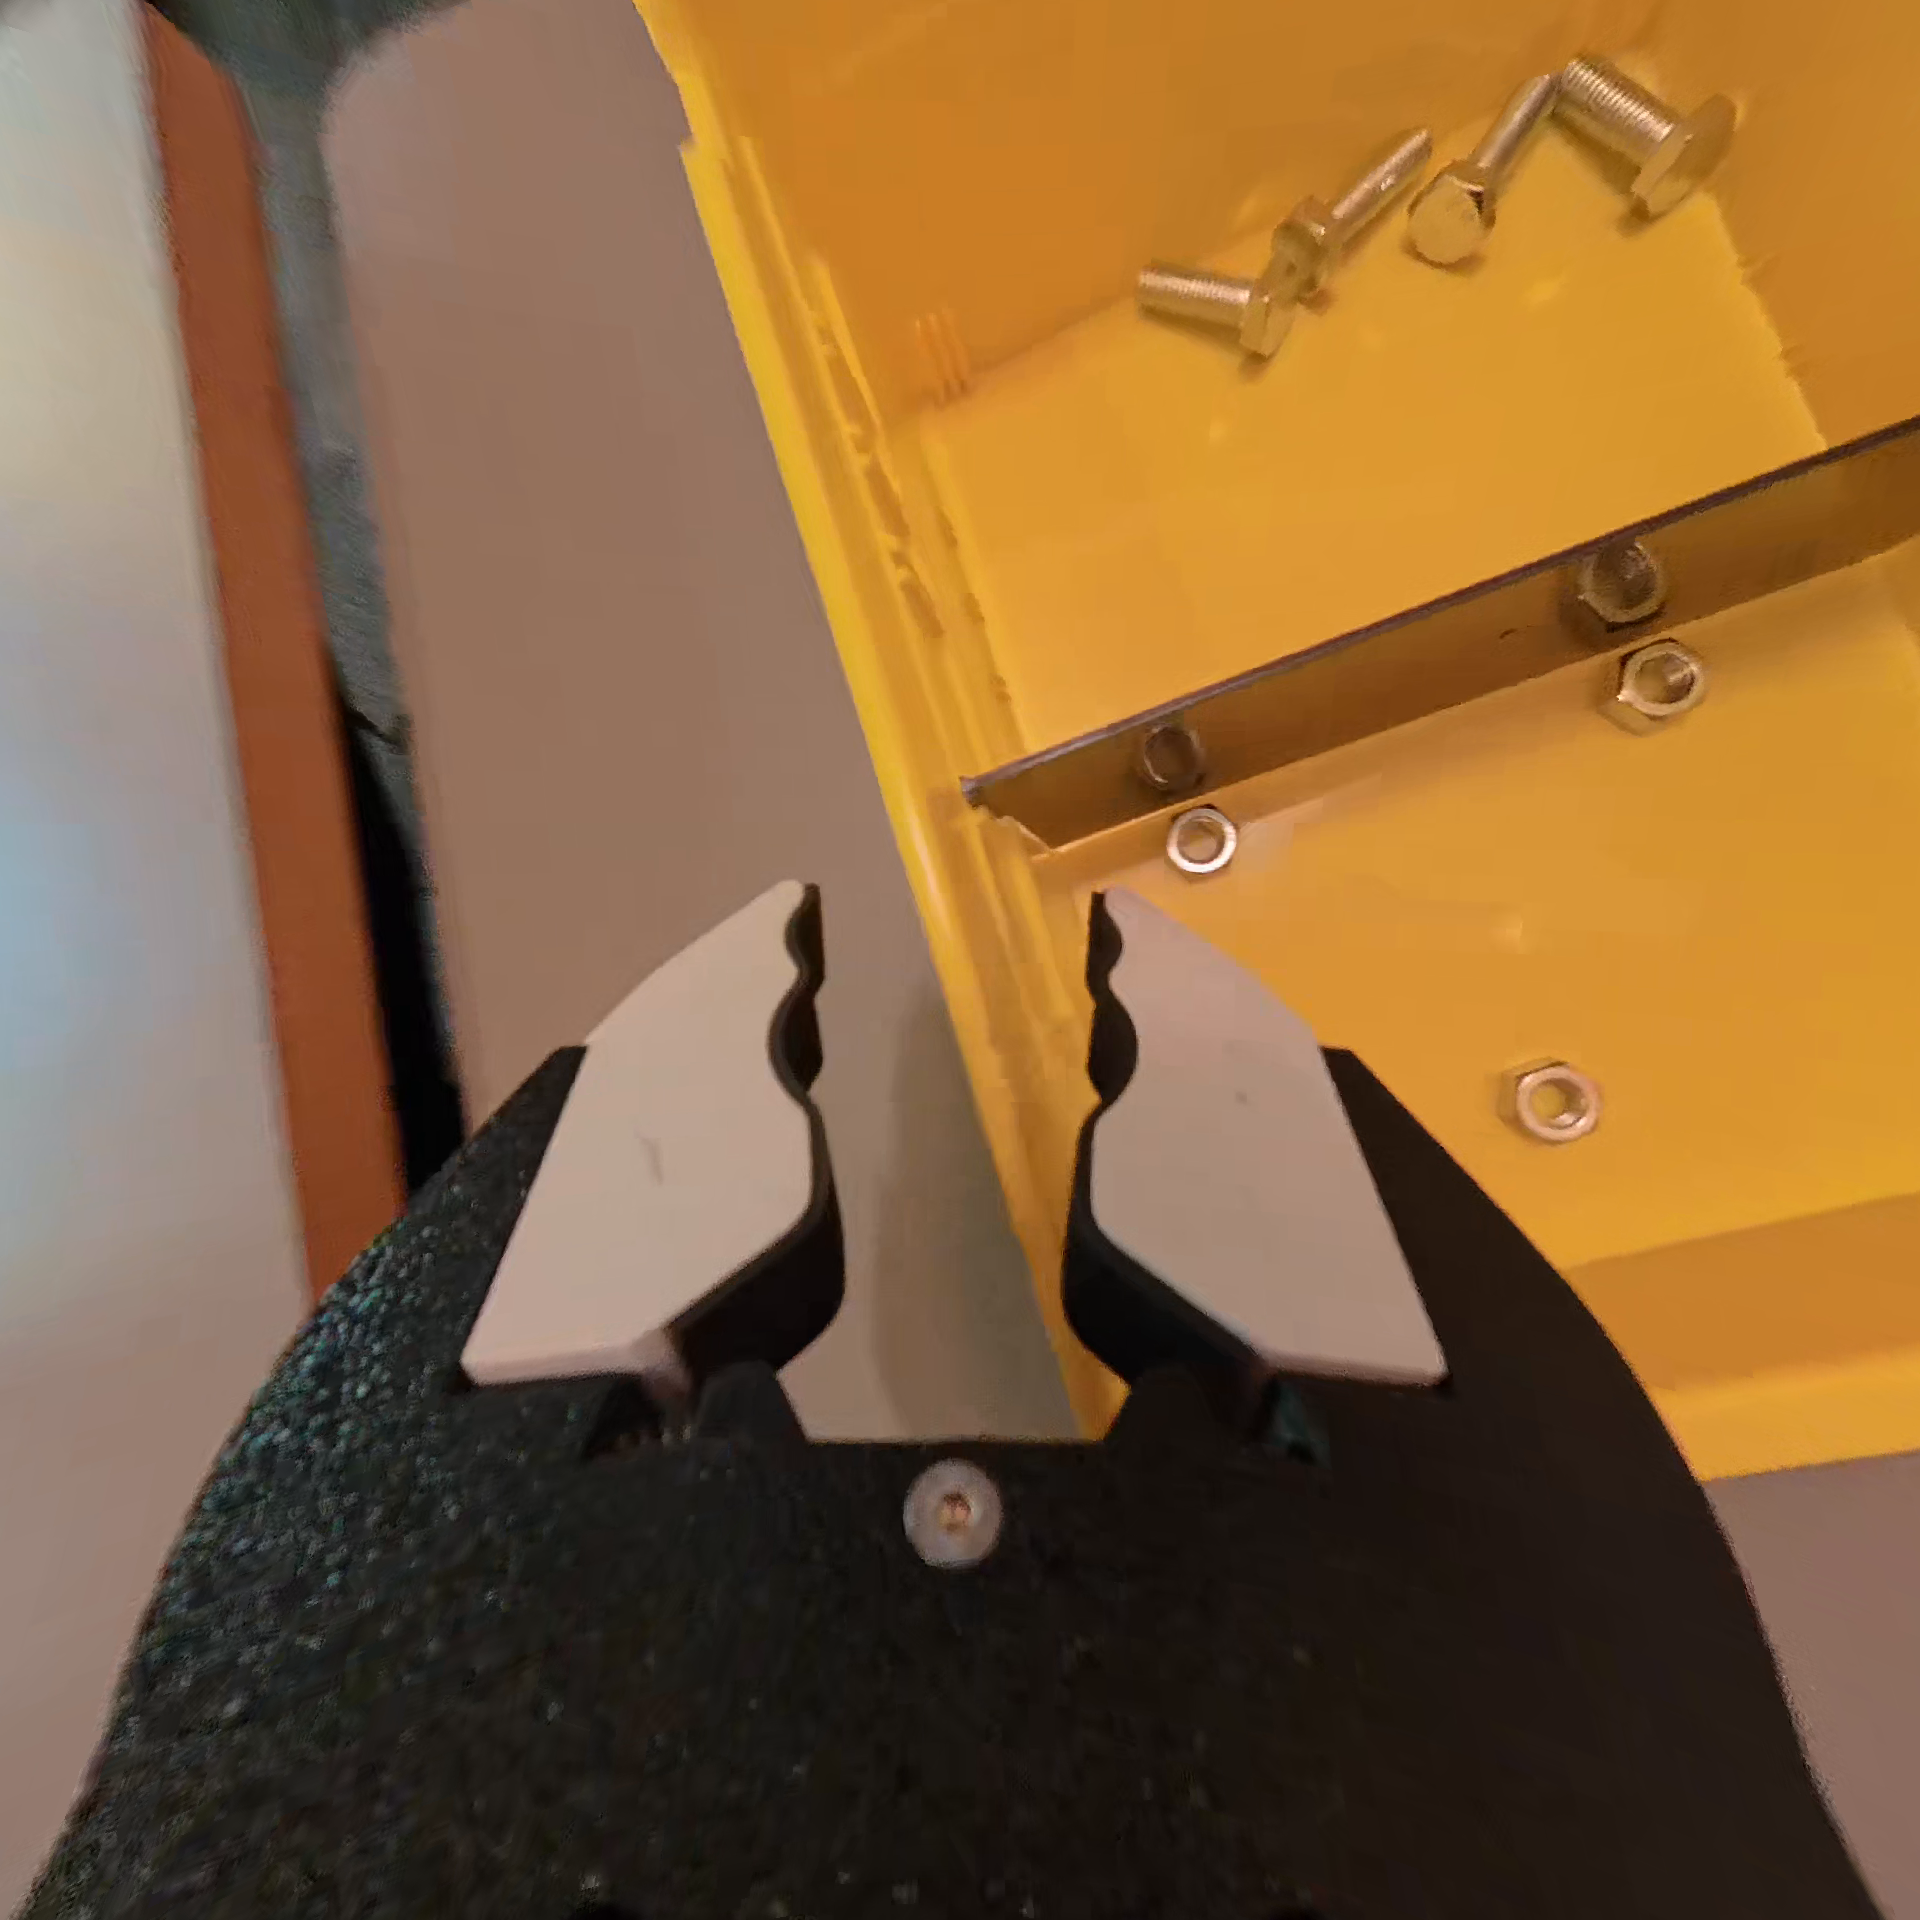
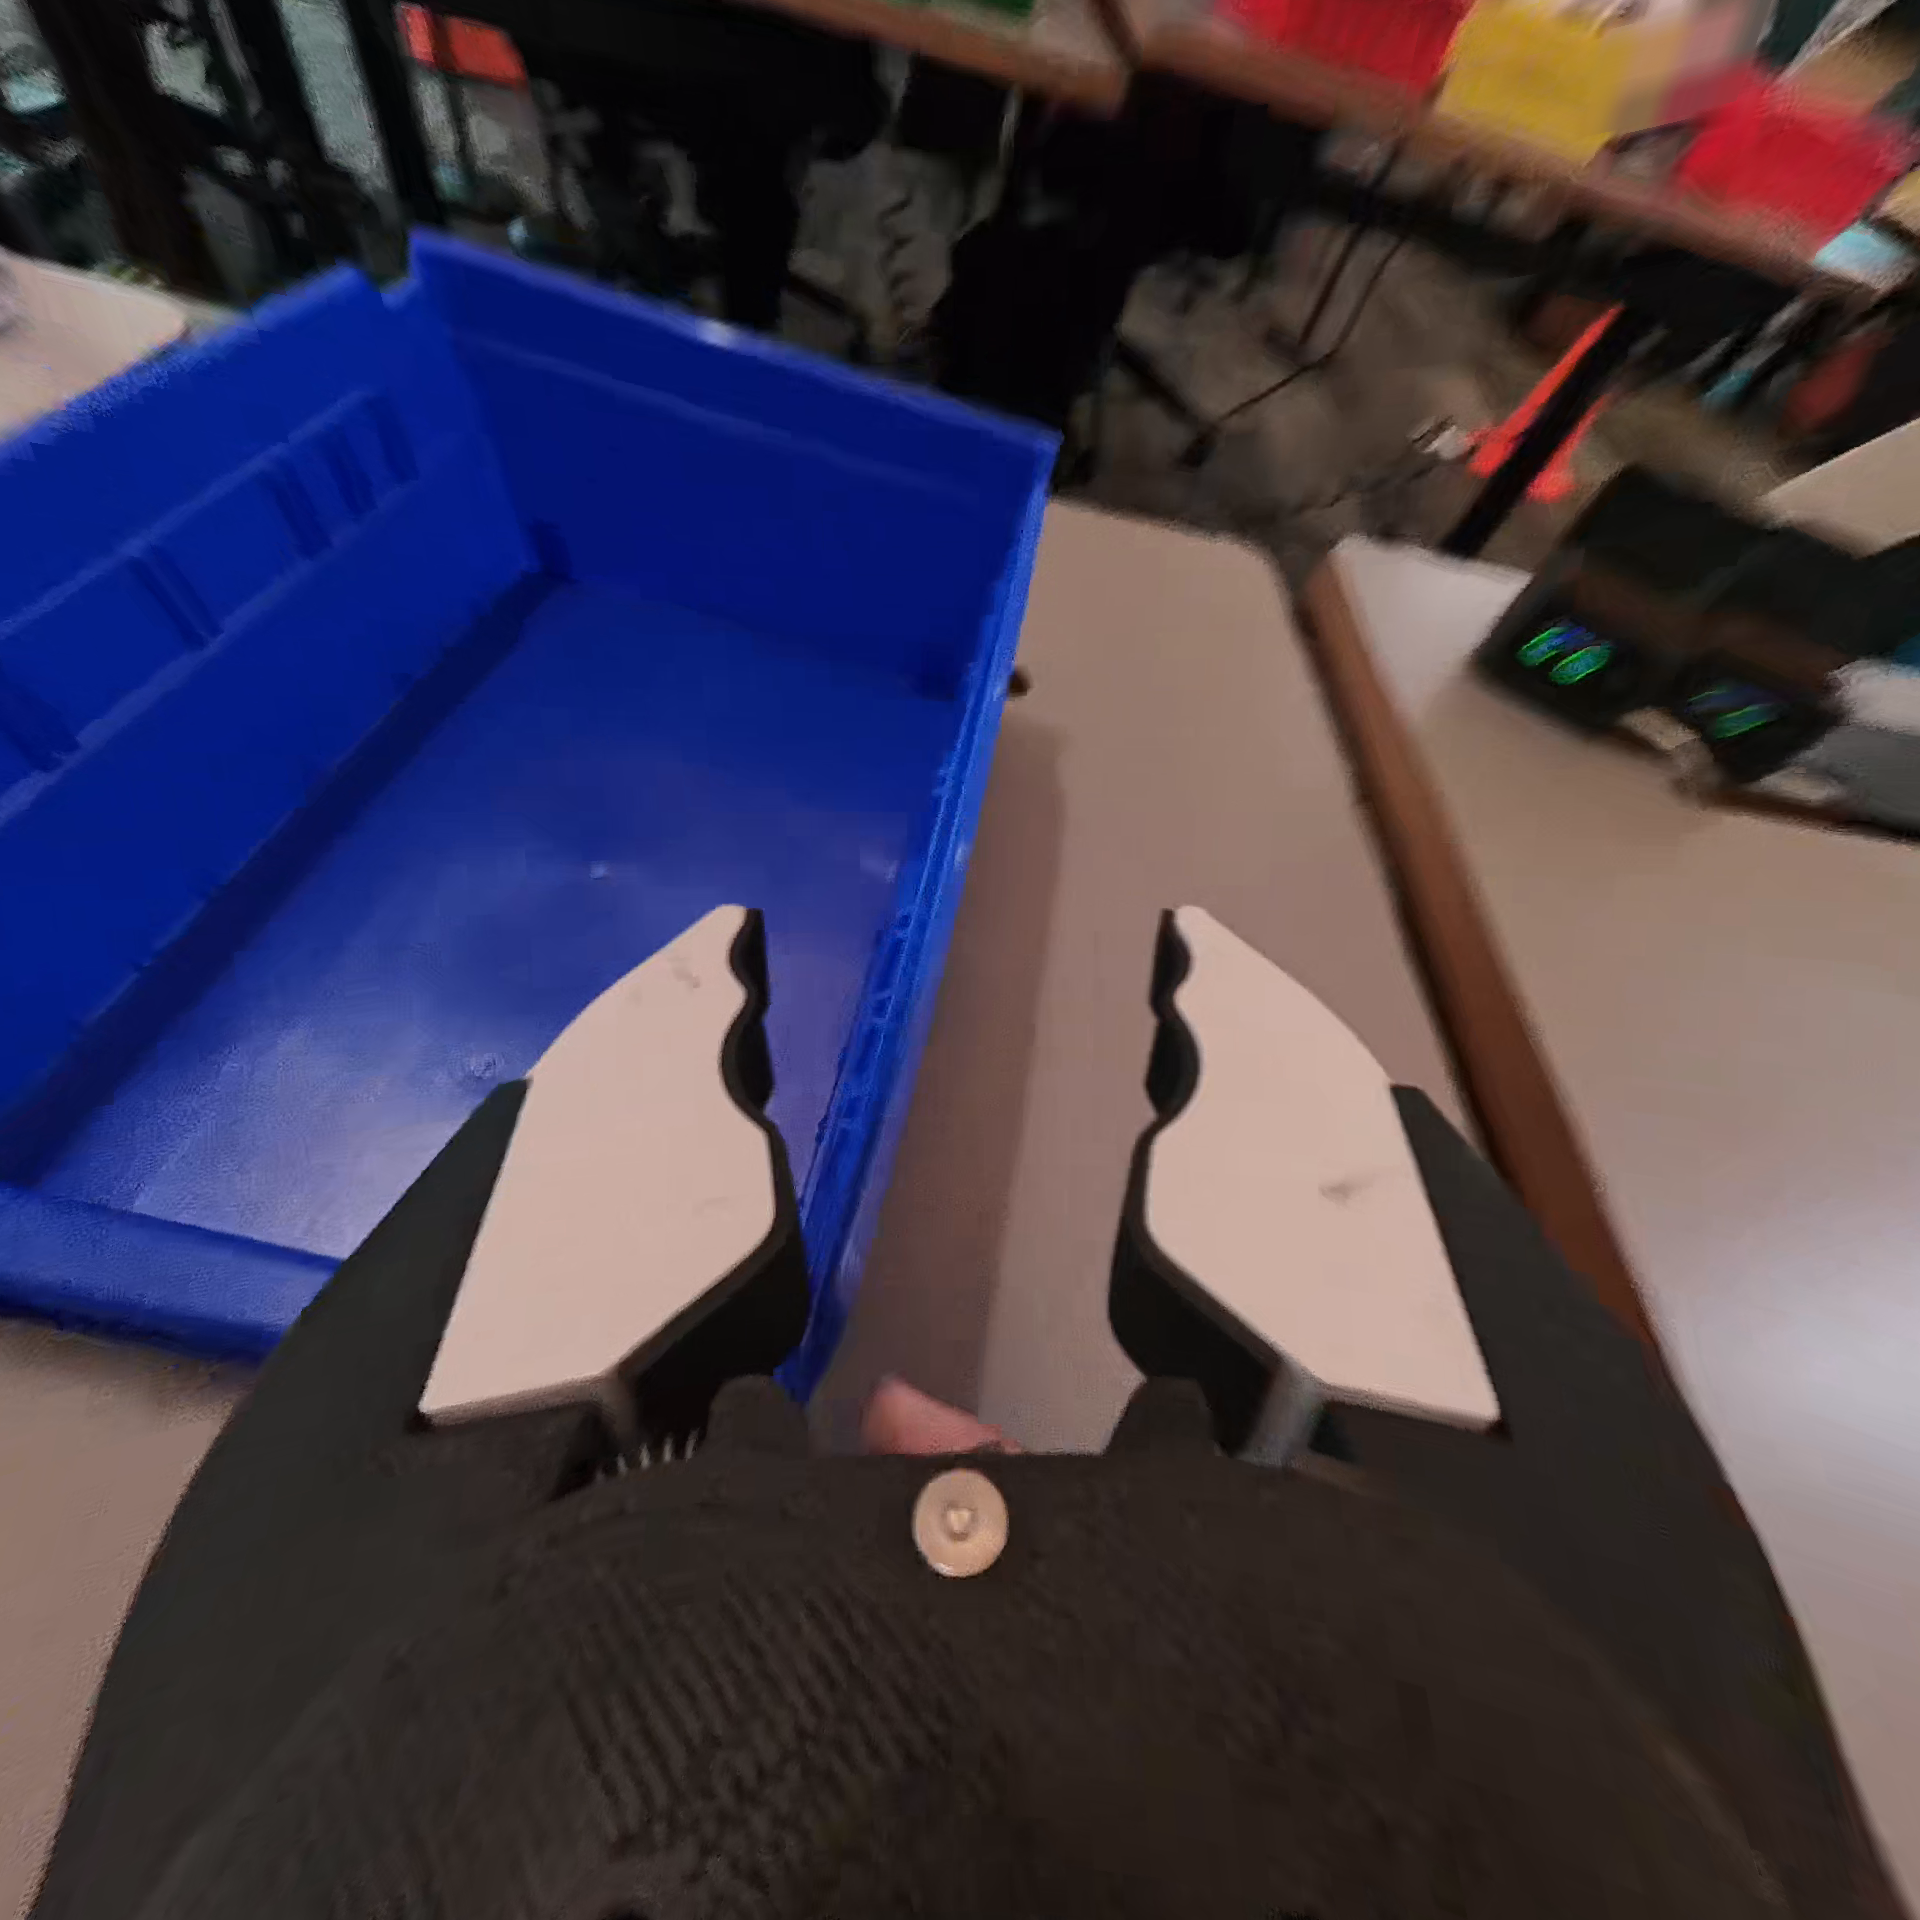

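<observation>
In the left wrist view my left gripper [image 1: 954, 904] is open and empty. It hovers over the left wall of a yellow bin [image 1: 935, 582], with one finger outside the wall and one over the bin floor. A shiny metal divider [image 1: 1455, 665] splits the bin. Beyond it lie several brass bolts [image 1: 1455, 197]. On the near side lie three nuts [image 1: 1202, 840]. In the right wrist view my right gripper [image 2: 961, 920] is open and empty. It straddles the right wall of a blue bin [image 2: 977, 790], which shows nothing inside.
Both bins stand on a pale grey table [image 2: 1143, 831] with a brown wooden edge [image 2: 1434, 894]. A second pale table [image 2: 1714, 987] lies to the right with a dark device [image 2: 1662, 644] on it. Blurred clutter and coloured bins fill the background.
</observation>
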{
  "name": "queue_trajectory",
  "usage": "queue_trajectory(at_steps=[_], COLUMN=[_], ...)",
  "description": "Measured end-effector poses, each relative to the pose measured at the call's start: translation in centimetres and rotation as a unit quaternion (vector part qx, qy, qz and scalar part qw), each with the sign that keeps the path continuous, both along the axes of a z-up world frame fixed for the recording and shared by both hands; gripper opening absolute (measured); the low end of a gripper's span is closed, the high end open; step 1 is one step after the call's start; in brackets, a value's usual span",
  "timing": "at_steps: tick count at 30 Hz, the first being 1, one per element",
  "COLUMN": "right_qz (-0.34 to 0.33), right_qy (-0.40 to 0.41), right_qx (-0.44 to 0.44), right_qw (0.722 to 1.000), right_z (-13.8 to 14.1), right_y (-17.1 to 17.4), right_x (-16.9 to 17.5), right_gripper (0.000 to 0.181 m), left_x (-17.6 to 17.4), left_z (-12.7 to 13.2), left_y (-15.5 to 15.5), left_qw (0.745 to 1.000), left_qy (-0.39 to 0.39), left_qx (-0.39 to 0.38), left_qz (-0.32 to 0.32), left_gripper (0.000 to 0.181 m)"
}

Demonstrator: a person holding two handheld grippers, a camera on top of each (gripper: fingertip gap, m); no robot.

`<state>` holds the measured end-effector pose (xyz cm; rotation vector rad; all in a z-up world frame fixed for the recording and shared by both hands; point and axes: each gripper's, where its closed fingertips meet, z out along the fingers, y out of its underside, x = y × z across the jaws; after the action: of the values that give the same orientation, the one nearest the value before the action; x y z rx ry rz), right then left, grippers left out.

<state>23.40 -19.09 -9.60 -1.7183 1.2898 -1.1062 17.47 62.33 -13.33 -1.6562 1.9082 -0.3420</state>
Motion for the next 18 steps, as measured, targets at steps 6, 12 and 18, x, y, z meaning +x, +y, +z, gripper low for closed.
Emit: queue_trajectory(at_steps=[6, 12, 18], right_qz=[0.202, 0.446, 0.460], right_qy=[-0.082, -0.035, -0.039], right_qx=[0.052, 0.166, 0.175], right_qw=[0.975, 0.879, 0.870], right_z=[5.4, 1.6, -1.8], right_y=[12.9, 30.8, 37.3], right_x=[-6.3, -12.7, -13.4], right_gripper=[0.095, 0.083, 0.090], left_x=[-2.7, -4.8, -5.0], left_z=[2.6, -2.6, -6.8], left_y=[-4.8, -11.7, -11.4], left_qw=[0.993, 0.963, 0.939], left_qy=[0.071, 0.224, 0.300], left_qx=[0.045, -0.105, -0.166], left_qz=[-0.082, -0.109, -0.007], left_gripper=[0.044, 0.044, 0.041])
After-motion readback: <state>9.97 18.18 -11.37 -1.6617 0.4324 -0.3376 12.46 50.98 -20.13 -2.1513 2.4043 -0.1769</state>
